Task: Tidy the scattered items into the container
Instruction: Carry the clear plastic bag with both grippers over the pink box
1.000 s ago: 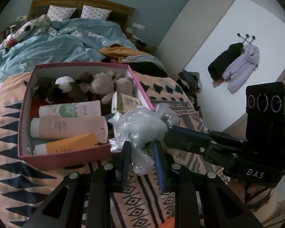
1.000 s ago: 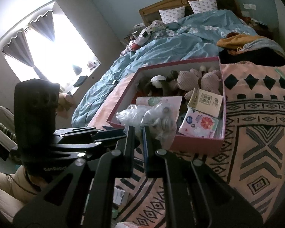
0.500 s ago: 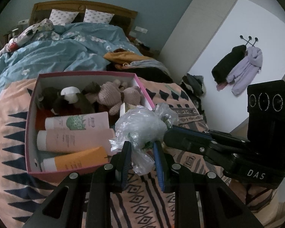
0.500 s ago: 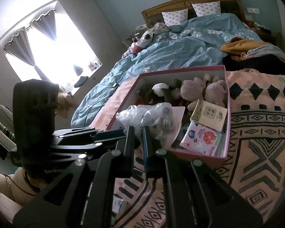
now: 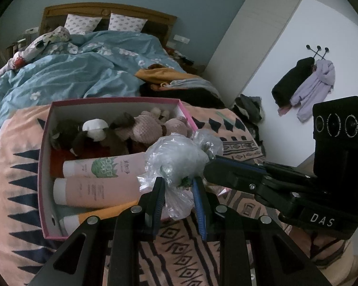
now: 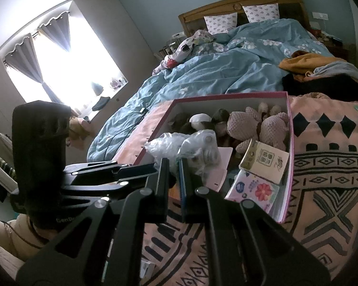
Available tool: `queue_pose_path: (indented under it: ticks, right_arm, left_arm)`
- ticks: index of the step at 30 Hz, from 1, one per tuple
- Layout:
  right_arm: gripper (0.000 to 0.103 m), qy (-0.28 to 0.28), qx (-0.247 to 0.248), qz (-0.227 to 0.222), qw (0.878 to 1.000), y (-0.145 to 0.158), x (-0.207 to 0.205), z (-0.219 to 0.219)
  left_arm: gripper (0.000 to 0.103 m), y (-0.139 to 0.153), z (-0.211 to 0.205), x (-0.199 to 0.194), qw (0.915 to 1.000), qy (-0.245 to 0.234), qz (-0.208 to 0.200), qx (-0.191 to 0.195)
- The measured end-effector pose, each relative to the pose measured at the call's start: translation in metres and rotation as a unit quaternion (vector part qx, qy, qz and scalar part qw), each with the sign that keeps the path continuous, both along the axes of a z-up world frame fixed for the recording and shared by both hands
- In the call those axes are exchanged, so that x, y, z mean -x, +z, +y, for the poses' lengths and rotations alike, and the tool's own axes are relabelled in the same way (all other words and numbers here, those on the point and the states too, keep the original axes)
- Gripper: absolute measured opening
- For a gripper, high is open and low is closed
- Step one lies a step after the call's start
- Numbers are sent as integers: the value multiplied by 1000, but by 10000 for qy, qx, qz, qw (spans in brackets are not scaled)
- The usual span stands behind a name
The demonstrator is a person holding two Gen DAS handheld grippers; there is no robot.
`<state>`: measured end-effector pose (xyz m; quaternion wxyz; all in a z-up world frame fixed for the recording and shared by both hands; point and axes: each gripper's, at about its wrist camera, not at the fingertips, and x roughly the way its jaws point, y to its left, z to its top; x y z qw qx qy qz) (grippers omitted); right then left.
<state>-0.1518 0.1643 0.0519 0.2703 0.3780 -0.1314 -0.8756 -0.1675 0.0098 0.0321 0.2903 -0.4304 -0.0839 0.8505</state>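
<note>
Both grippers clamp the same crumpled clear plastic bag (image 5: 179, 157), held in the air over the near edge of the pink box (image 5: 45, 166). Left gripper (image 5: 179, 188) pinches the bag's lower tail between its fingers; a bit of green shows inside the bag there, cannot tell what it is. Right gripper (image 6: 173, 166) has its jaws nearly together on the bag's other end, which bulges past the fingertips. Bag contents (image 6: 207, 147) in the right wrist view look like pale round things, too blurred through the plastic to name.

Box sits on the peach patterned blanket (image 5: 16, 166) at the foot of the bed. Inside: plush toys (image 5: 152, 128) at the far end, dark ones partly lost in shadow; pink tube with a green print (image 5: 102, 166), a plain pink tube (image 5: 95, 188) and an orange tube (image 5: 100, 214) lying side by side, the orange one mostly hidden behind the left gripper's finger. In the right wrist view a small cream carton (image 6: 265, 164) and a flowered tissue pack (image 6: 253, 190) sit in the box's right part; the bag hides the tubes there.

Right gripper's body and camera block (image 5: 339, 143) fill the right of the left view; left gripper's body (image 6: 40, 157) blocks the left of the right view. Beige sleeve or trouser leg (image 6: 4, 238) cut off at the bottom left, unclear which. Window (image 6: 66, 71) blown out white. Blue duvet (image 5: 71, 71) rumpled behind the box
</note>
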Motion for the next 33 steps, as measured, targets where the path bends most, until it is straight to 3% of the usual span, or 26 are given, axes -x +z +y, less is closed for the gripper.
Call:
queue_pose_path:
  ticks: [33]
  right_arm:
    - [9,-114,-87,-127,9998,-16,45,-1]
  left_arm:
    - [23,-17,2,47,9997,146,-109,182]
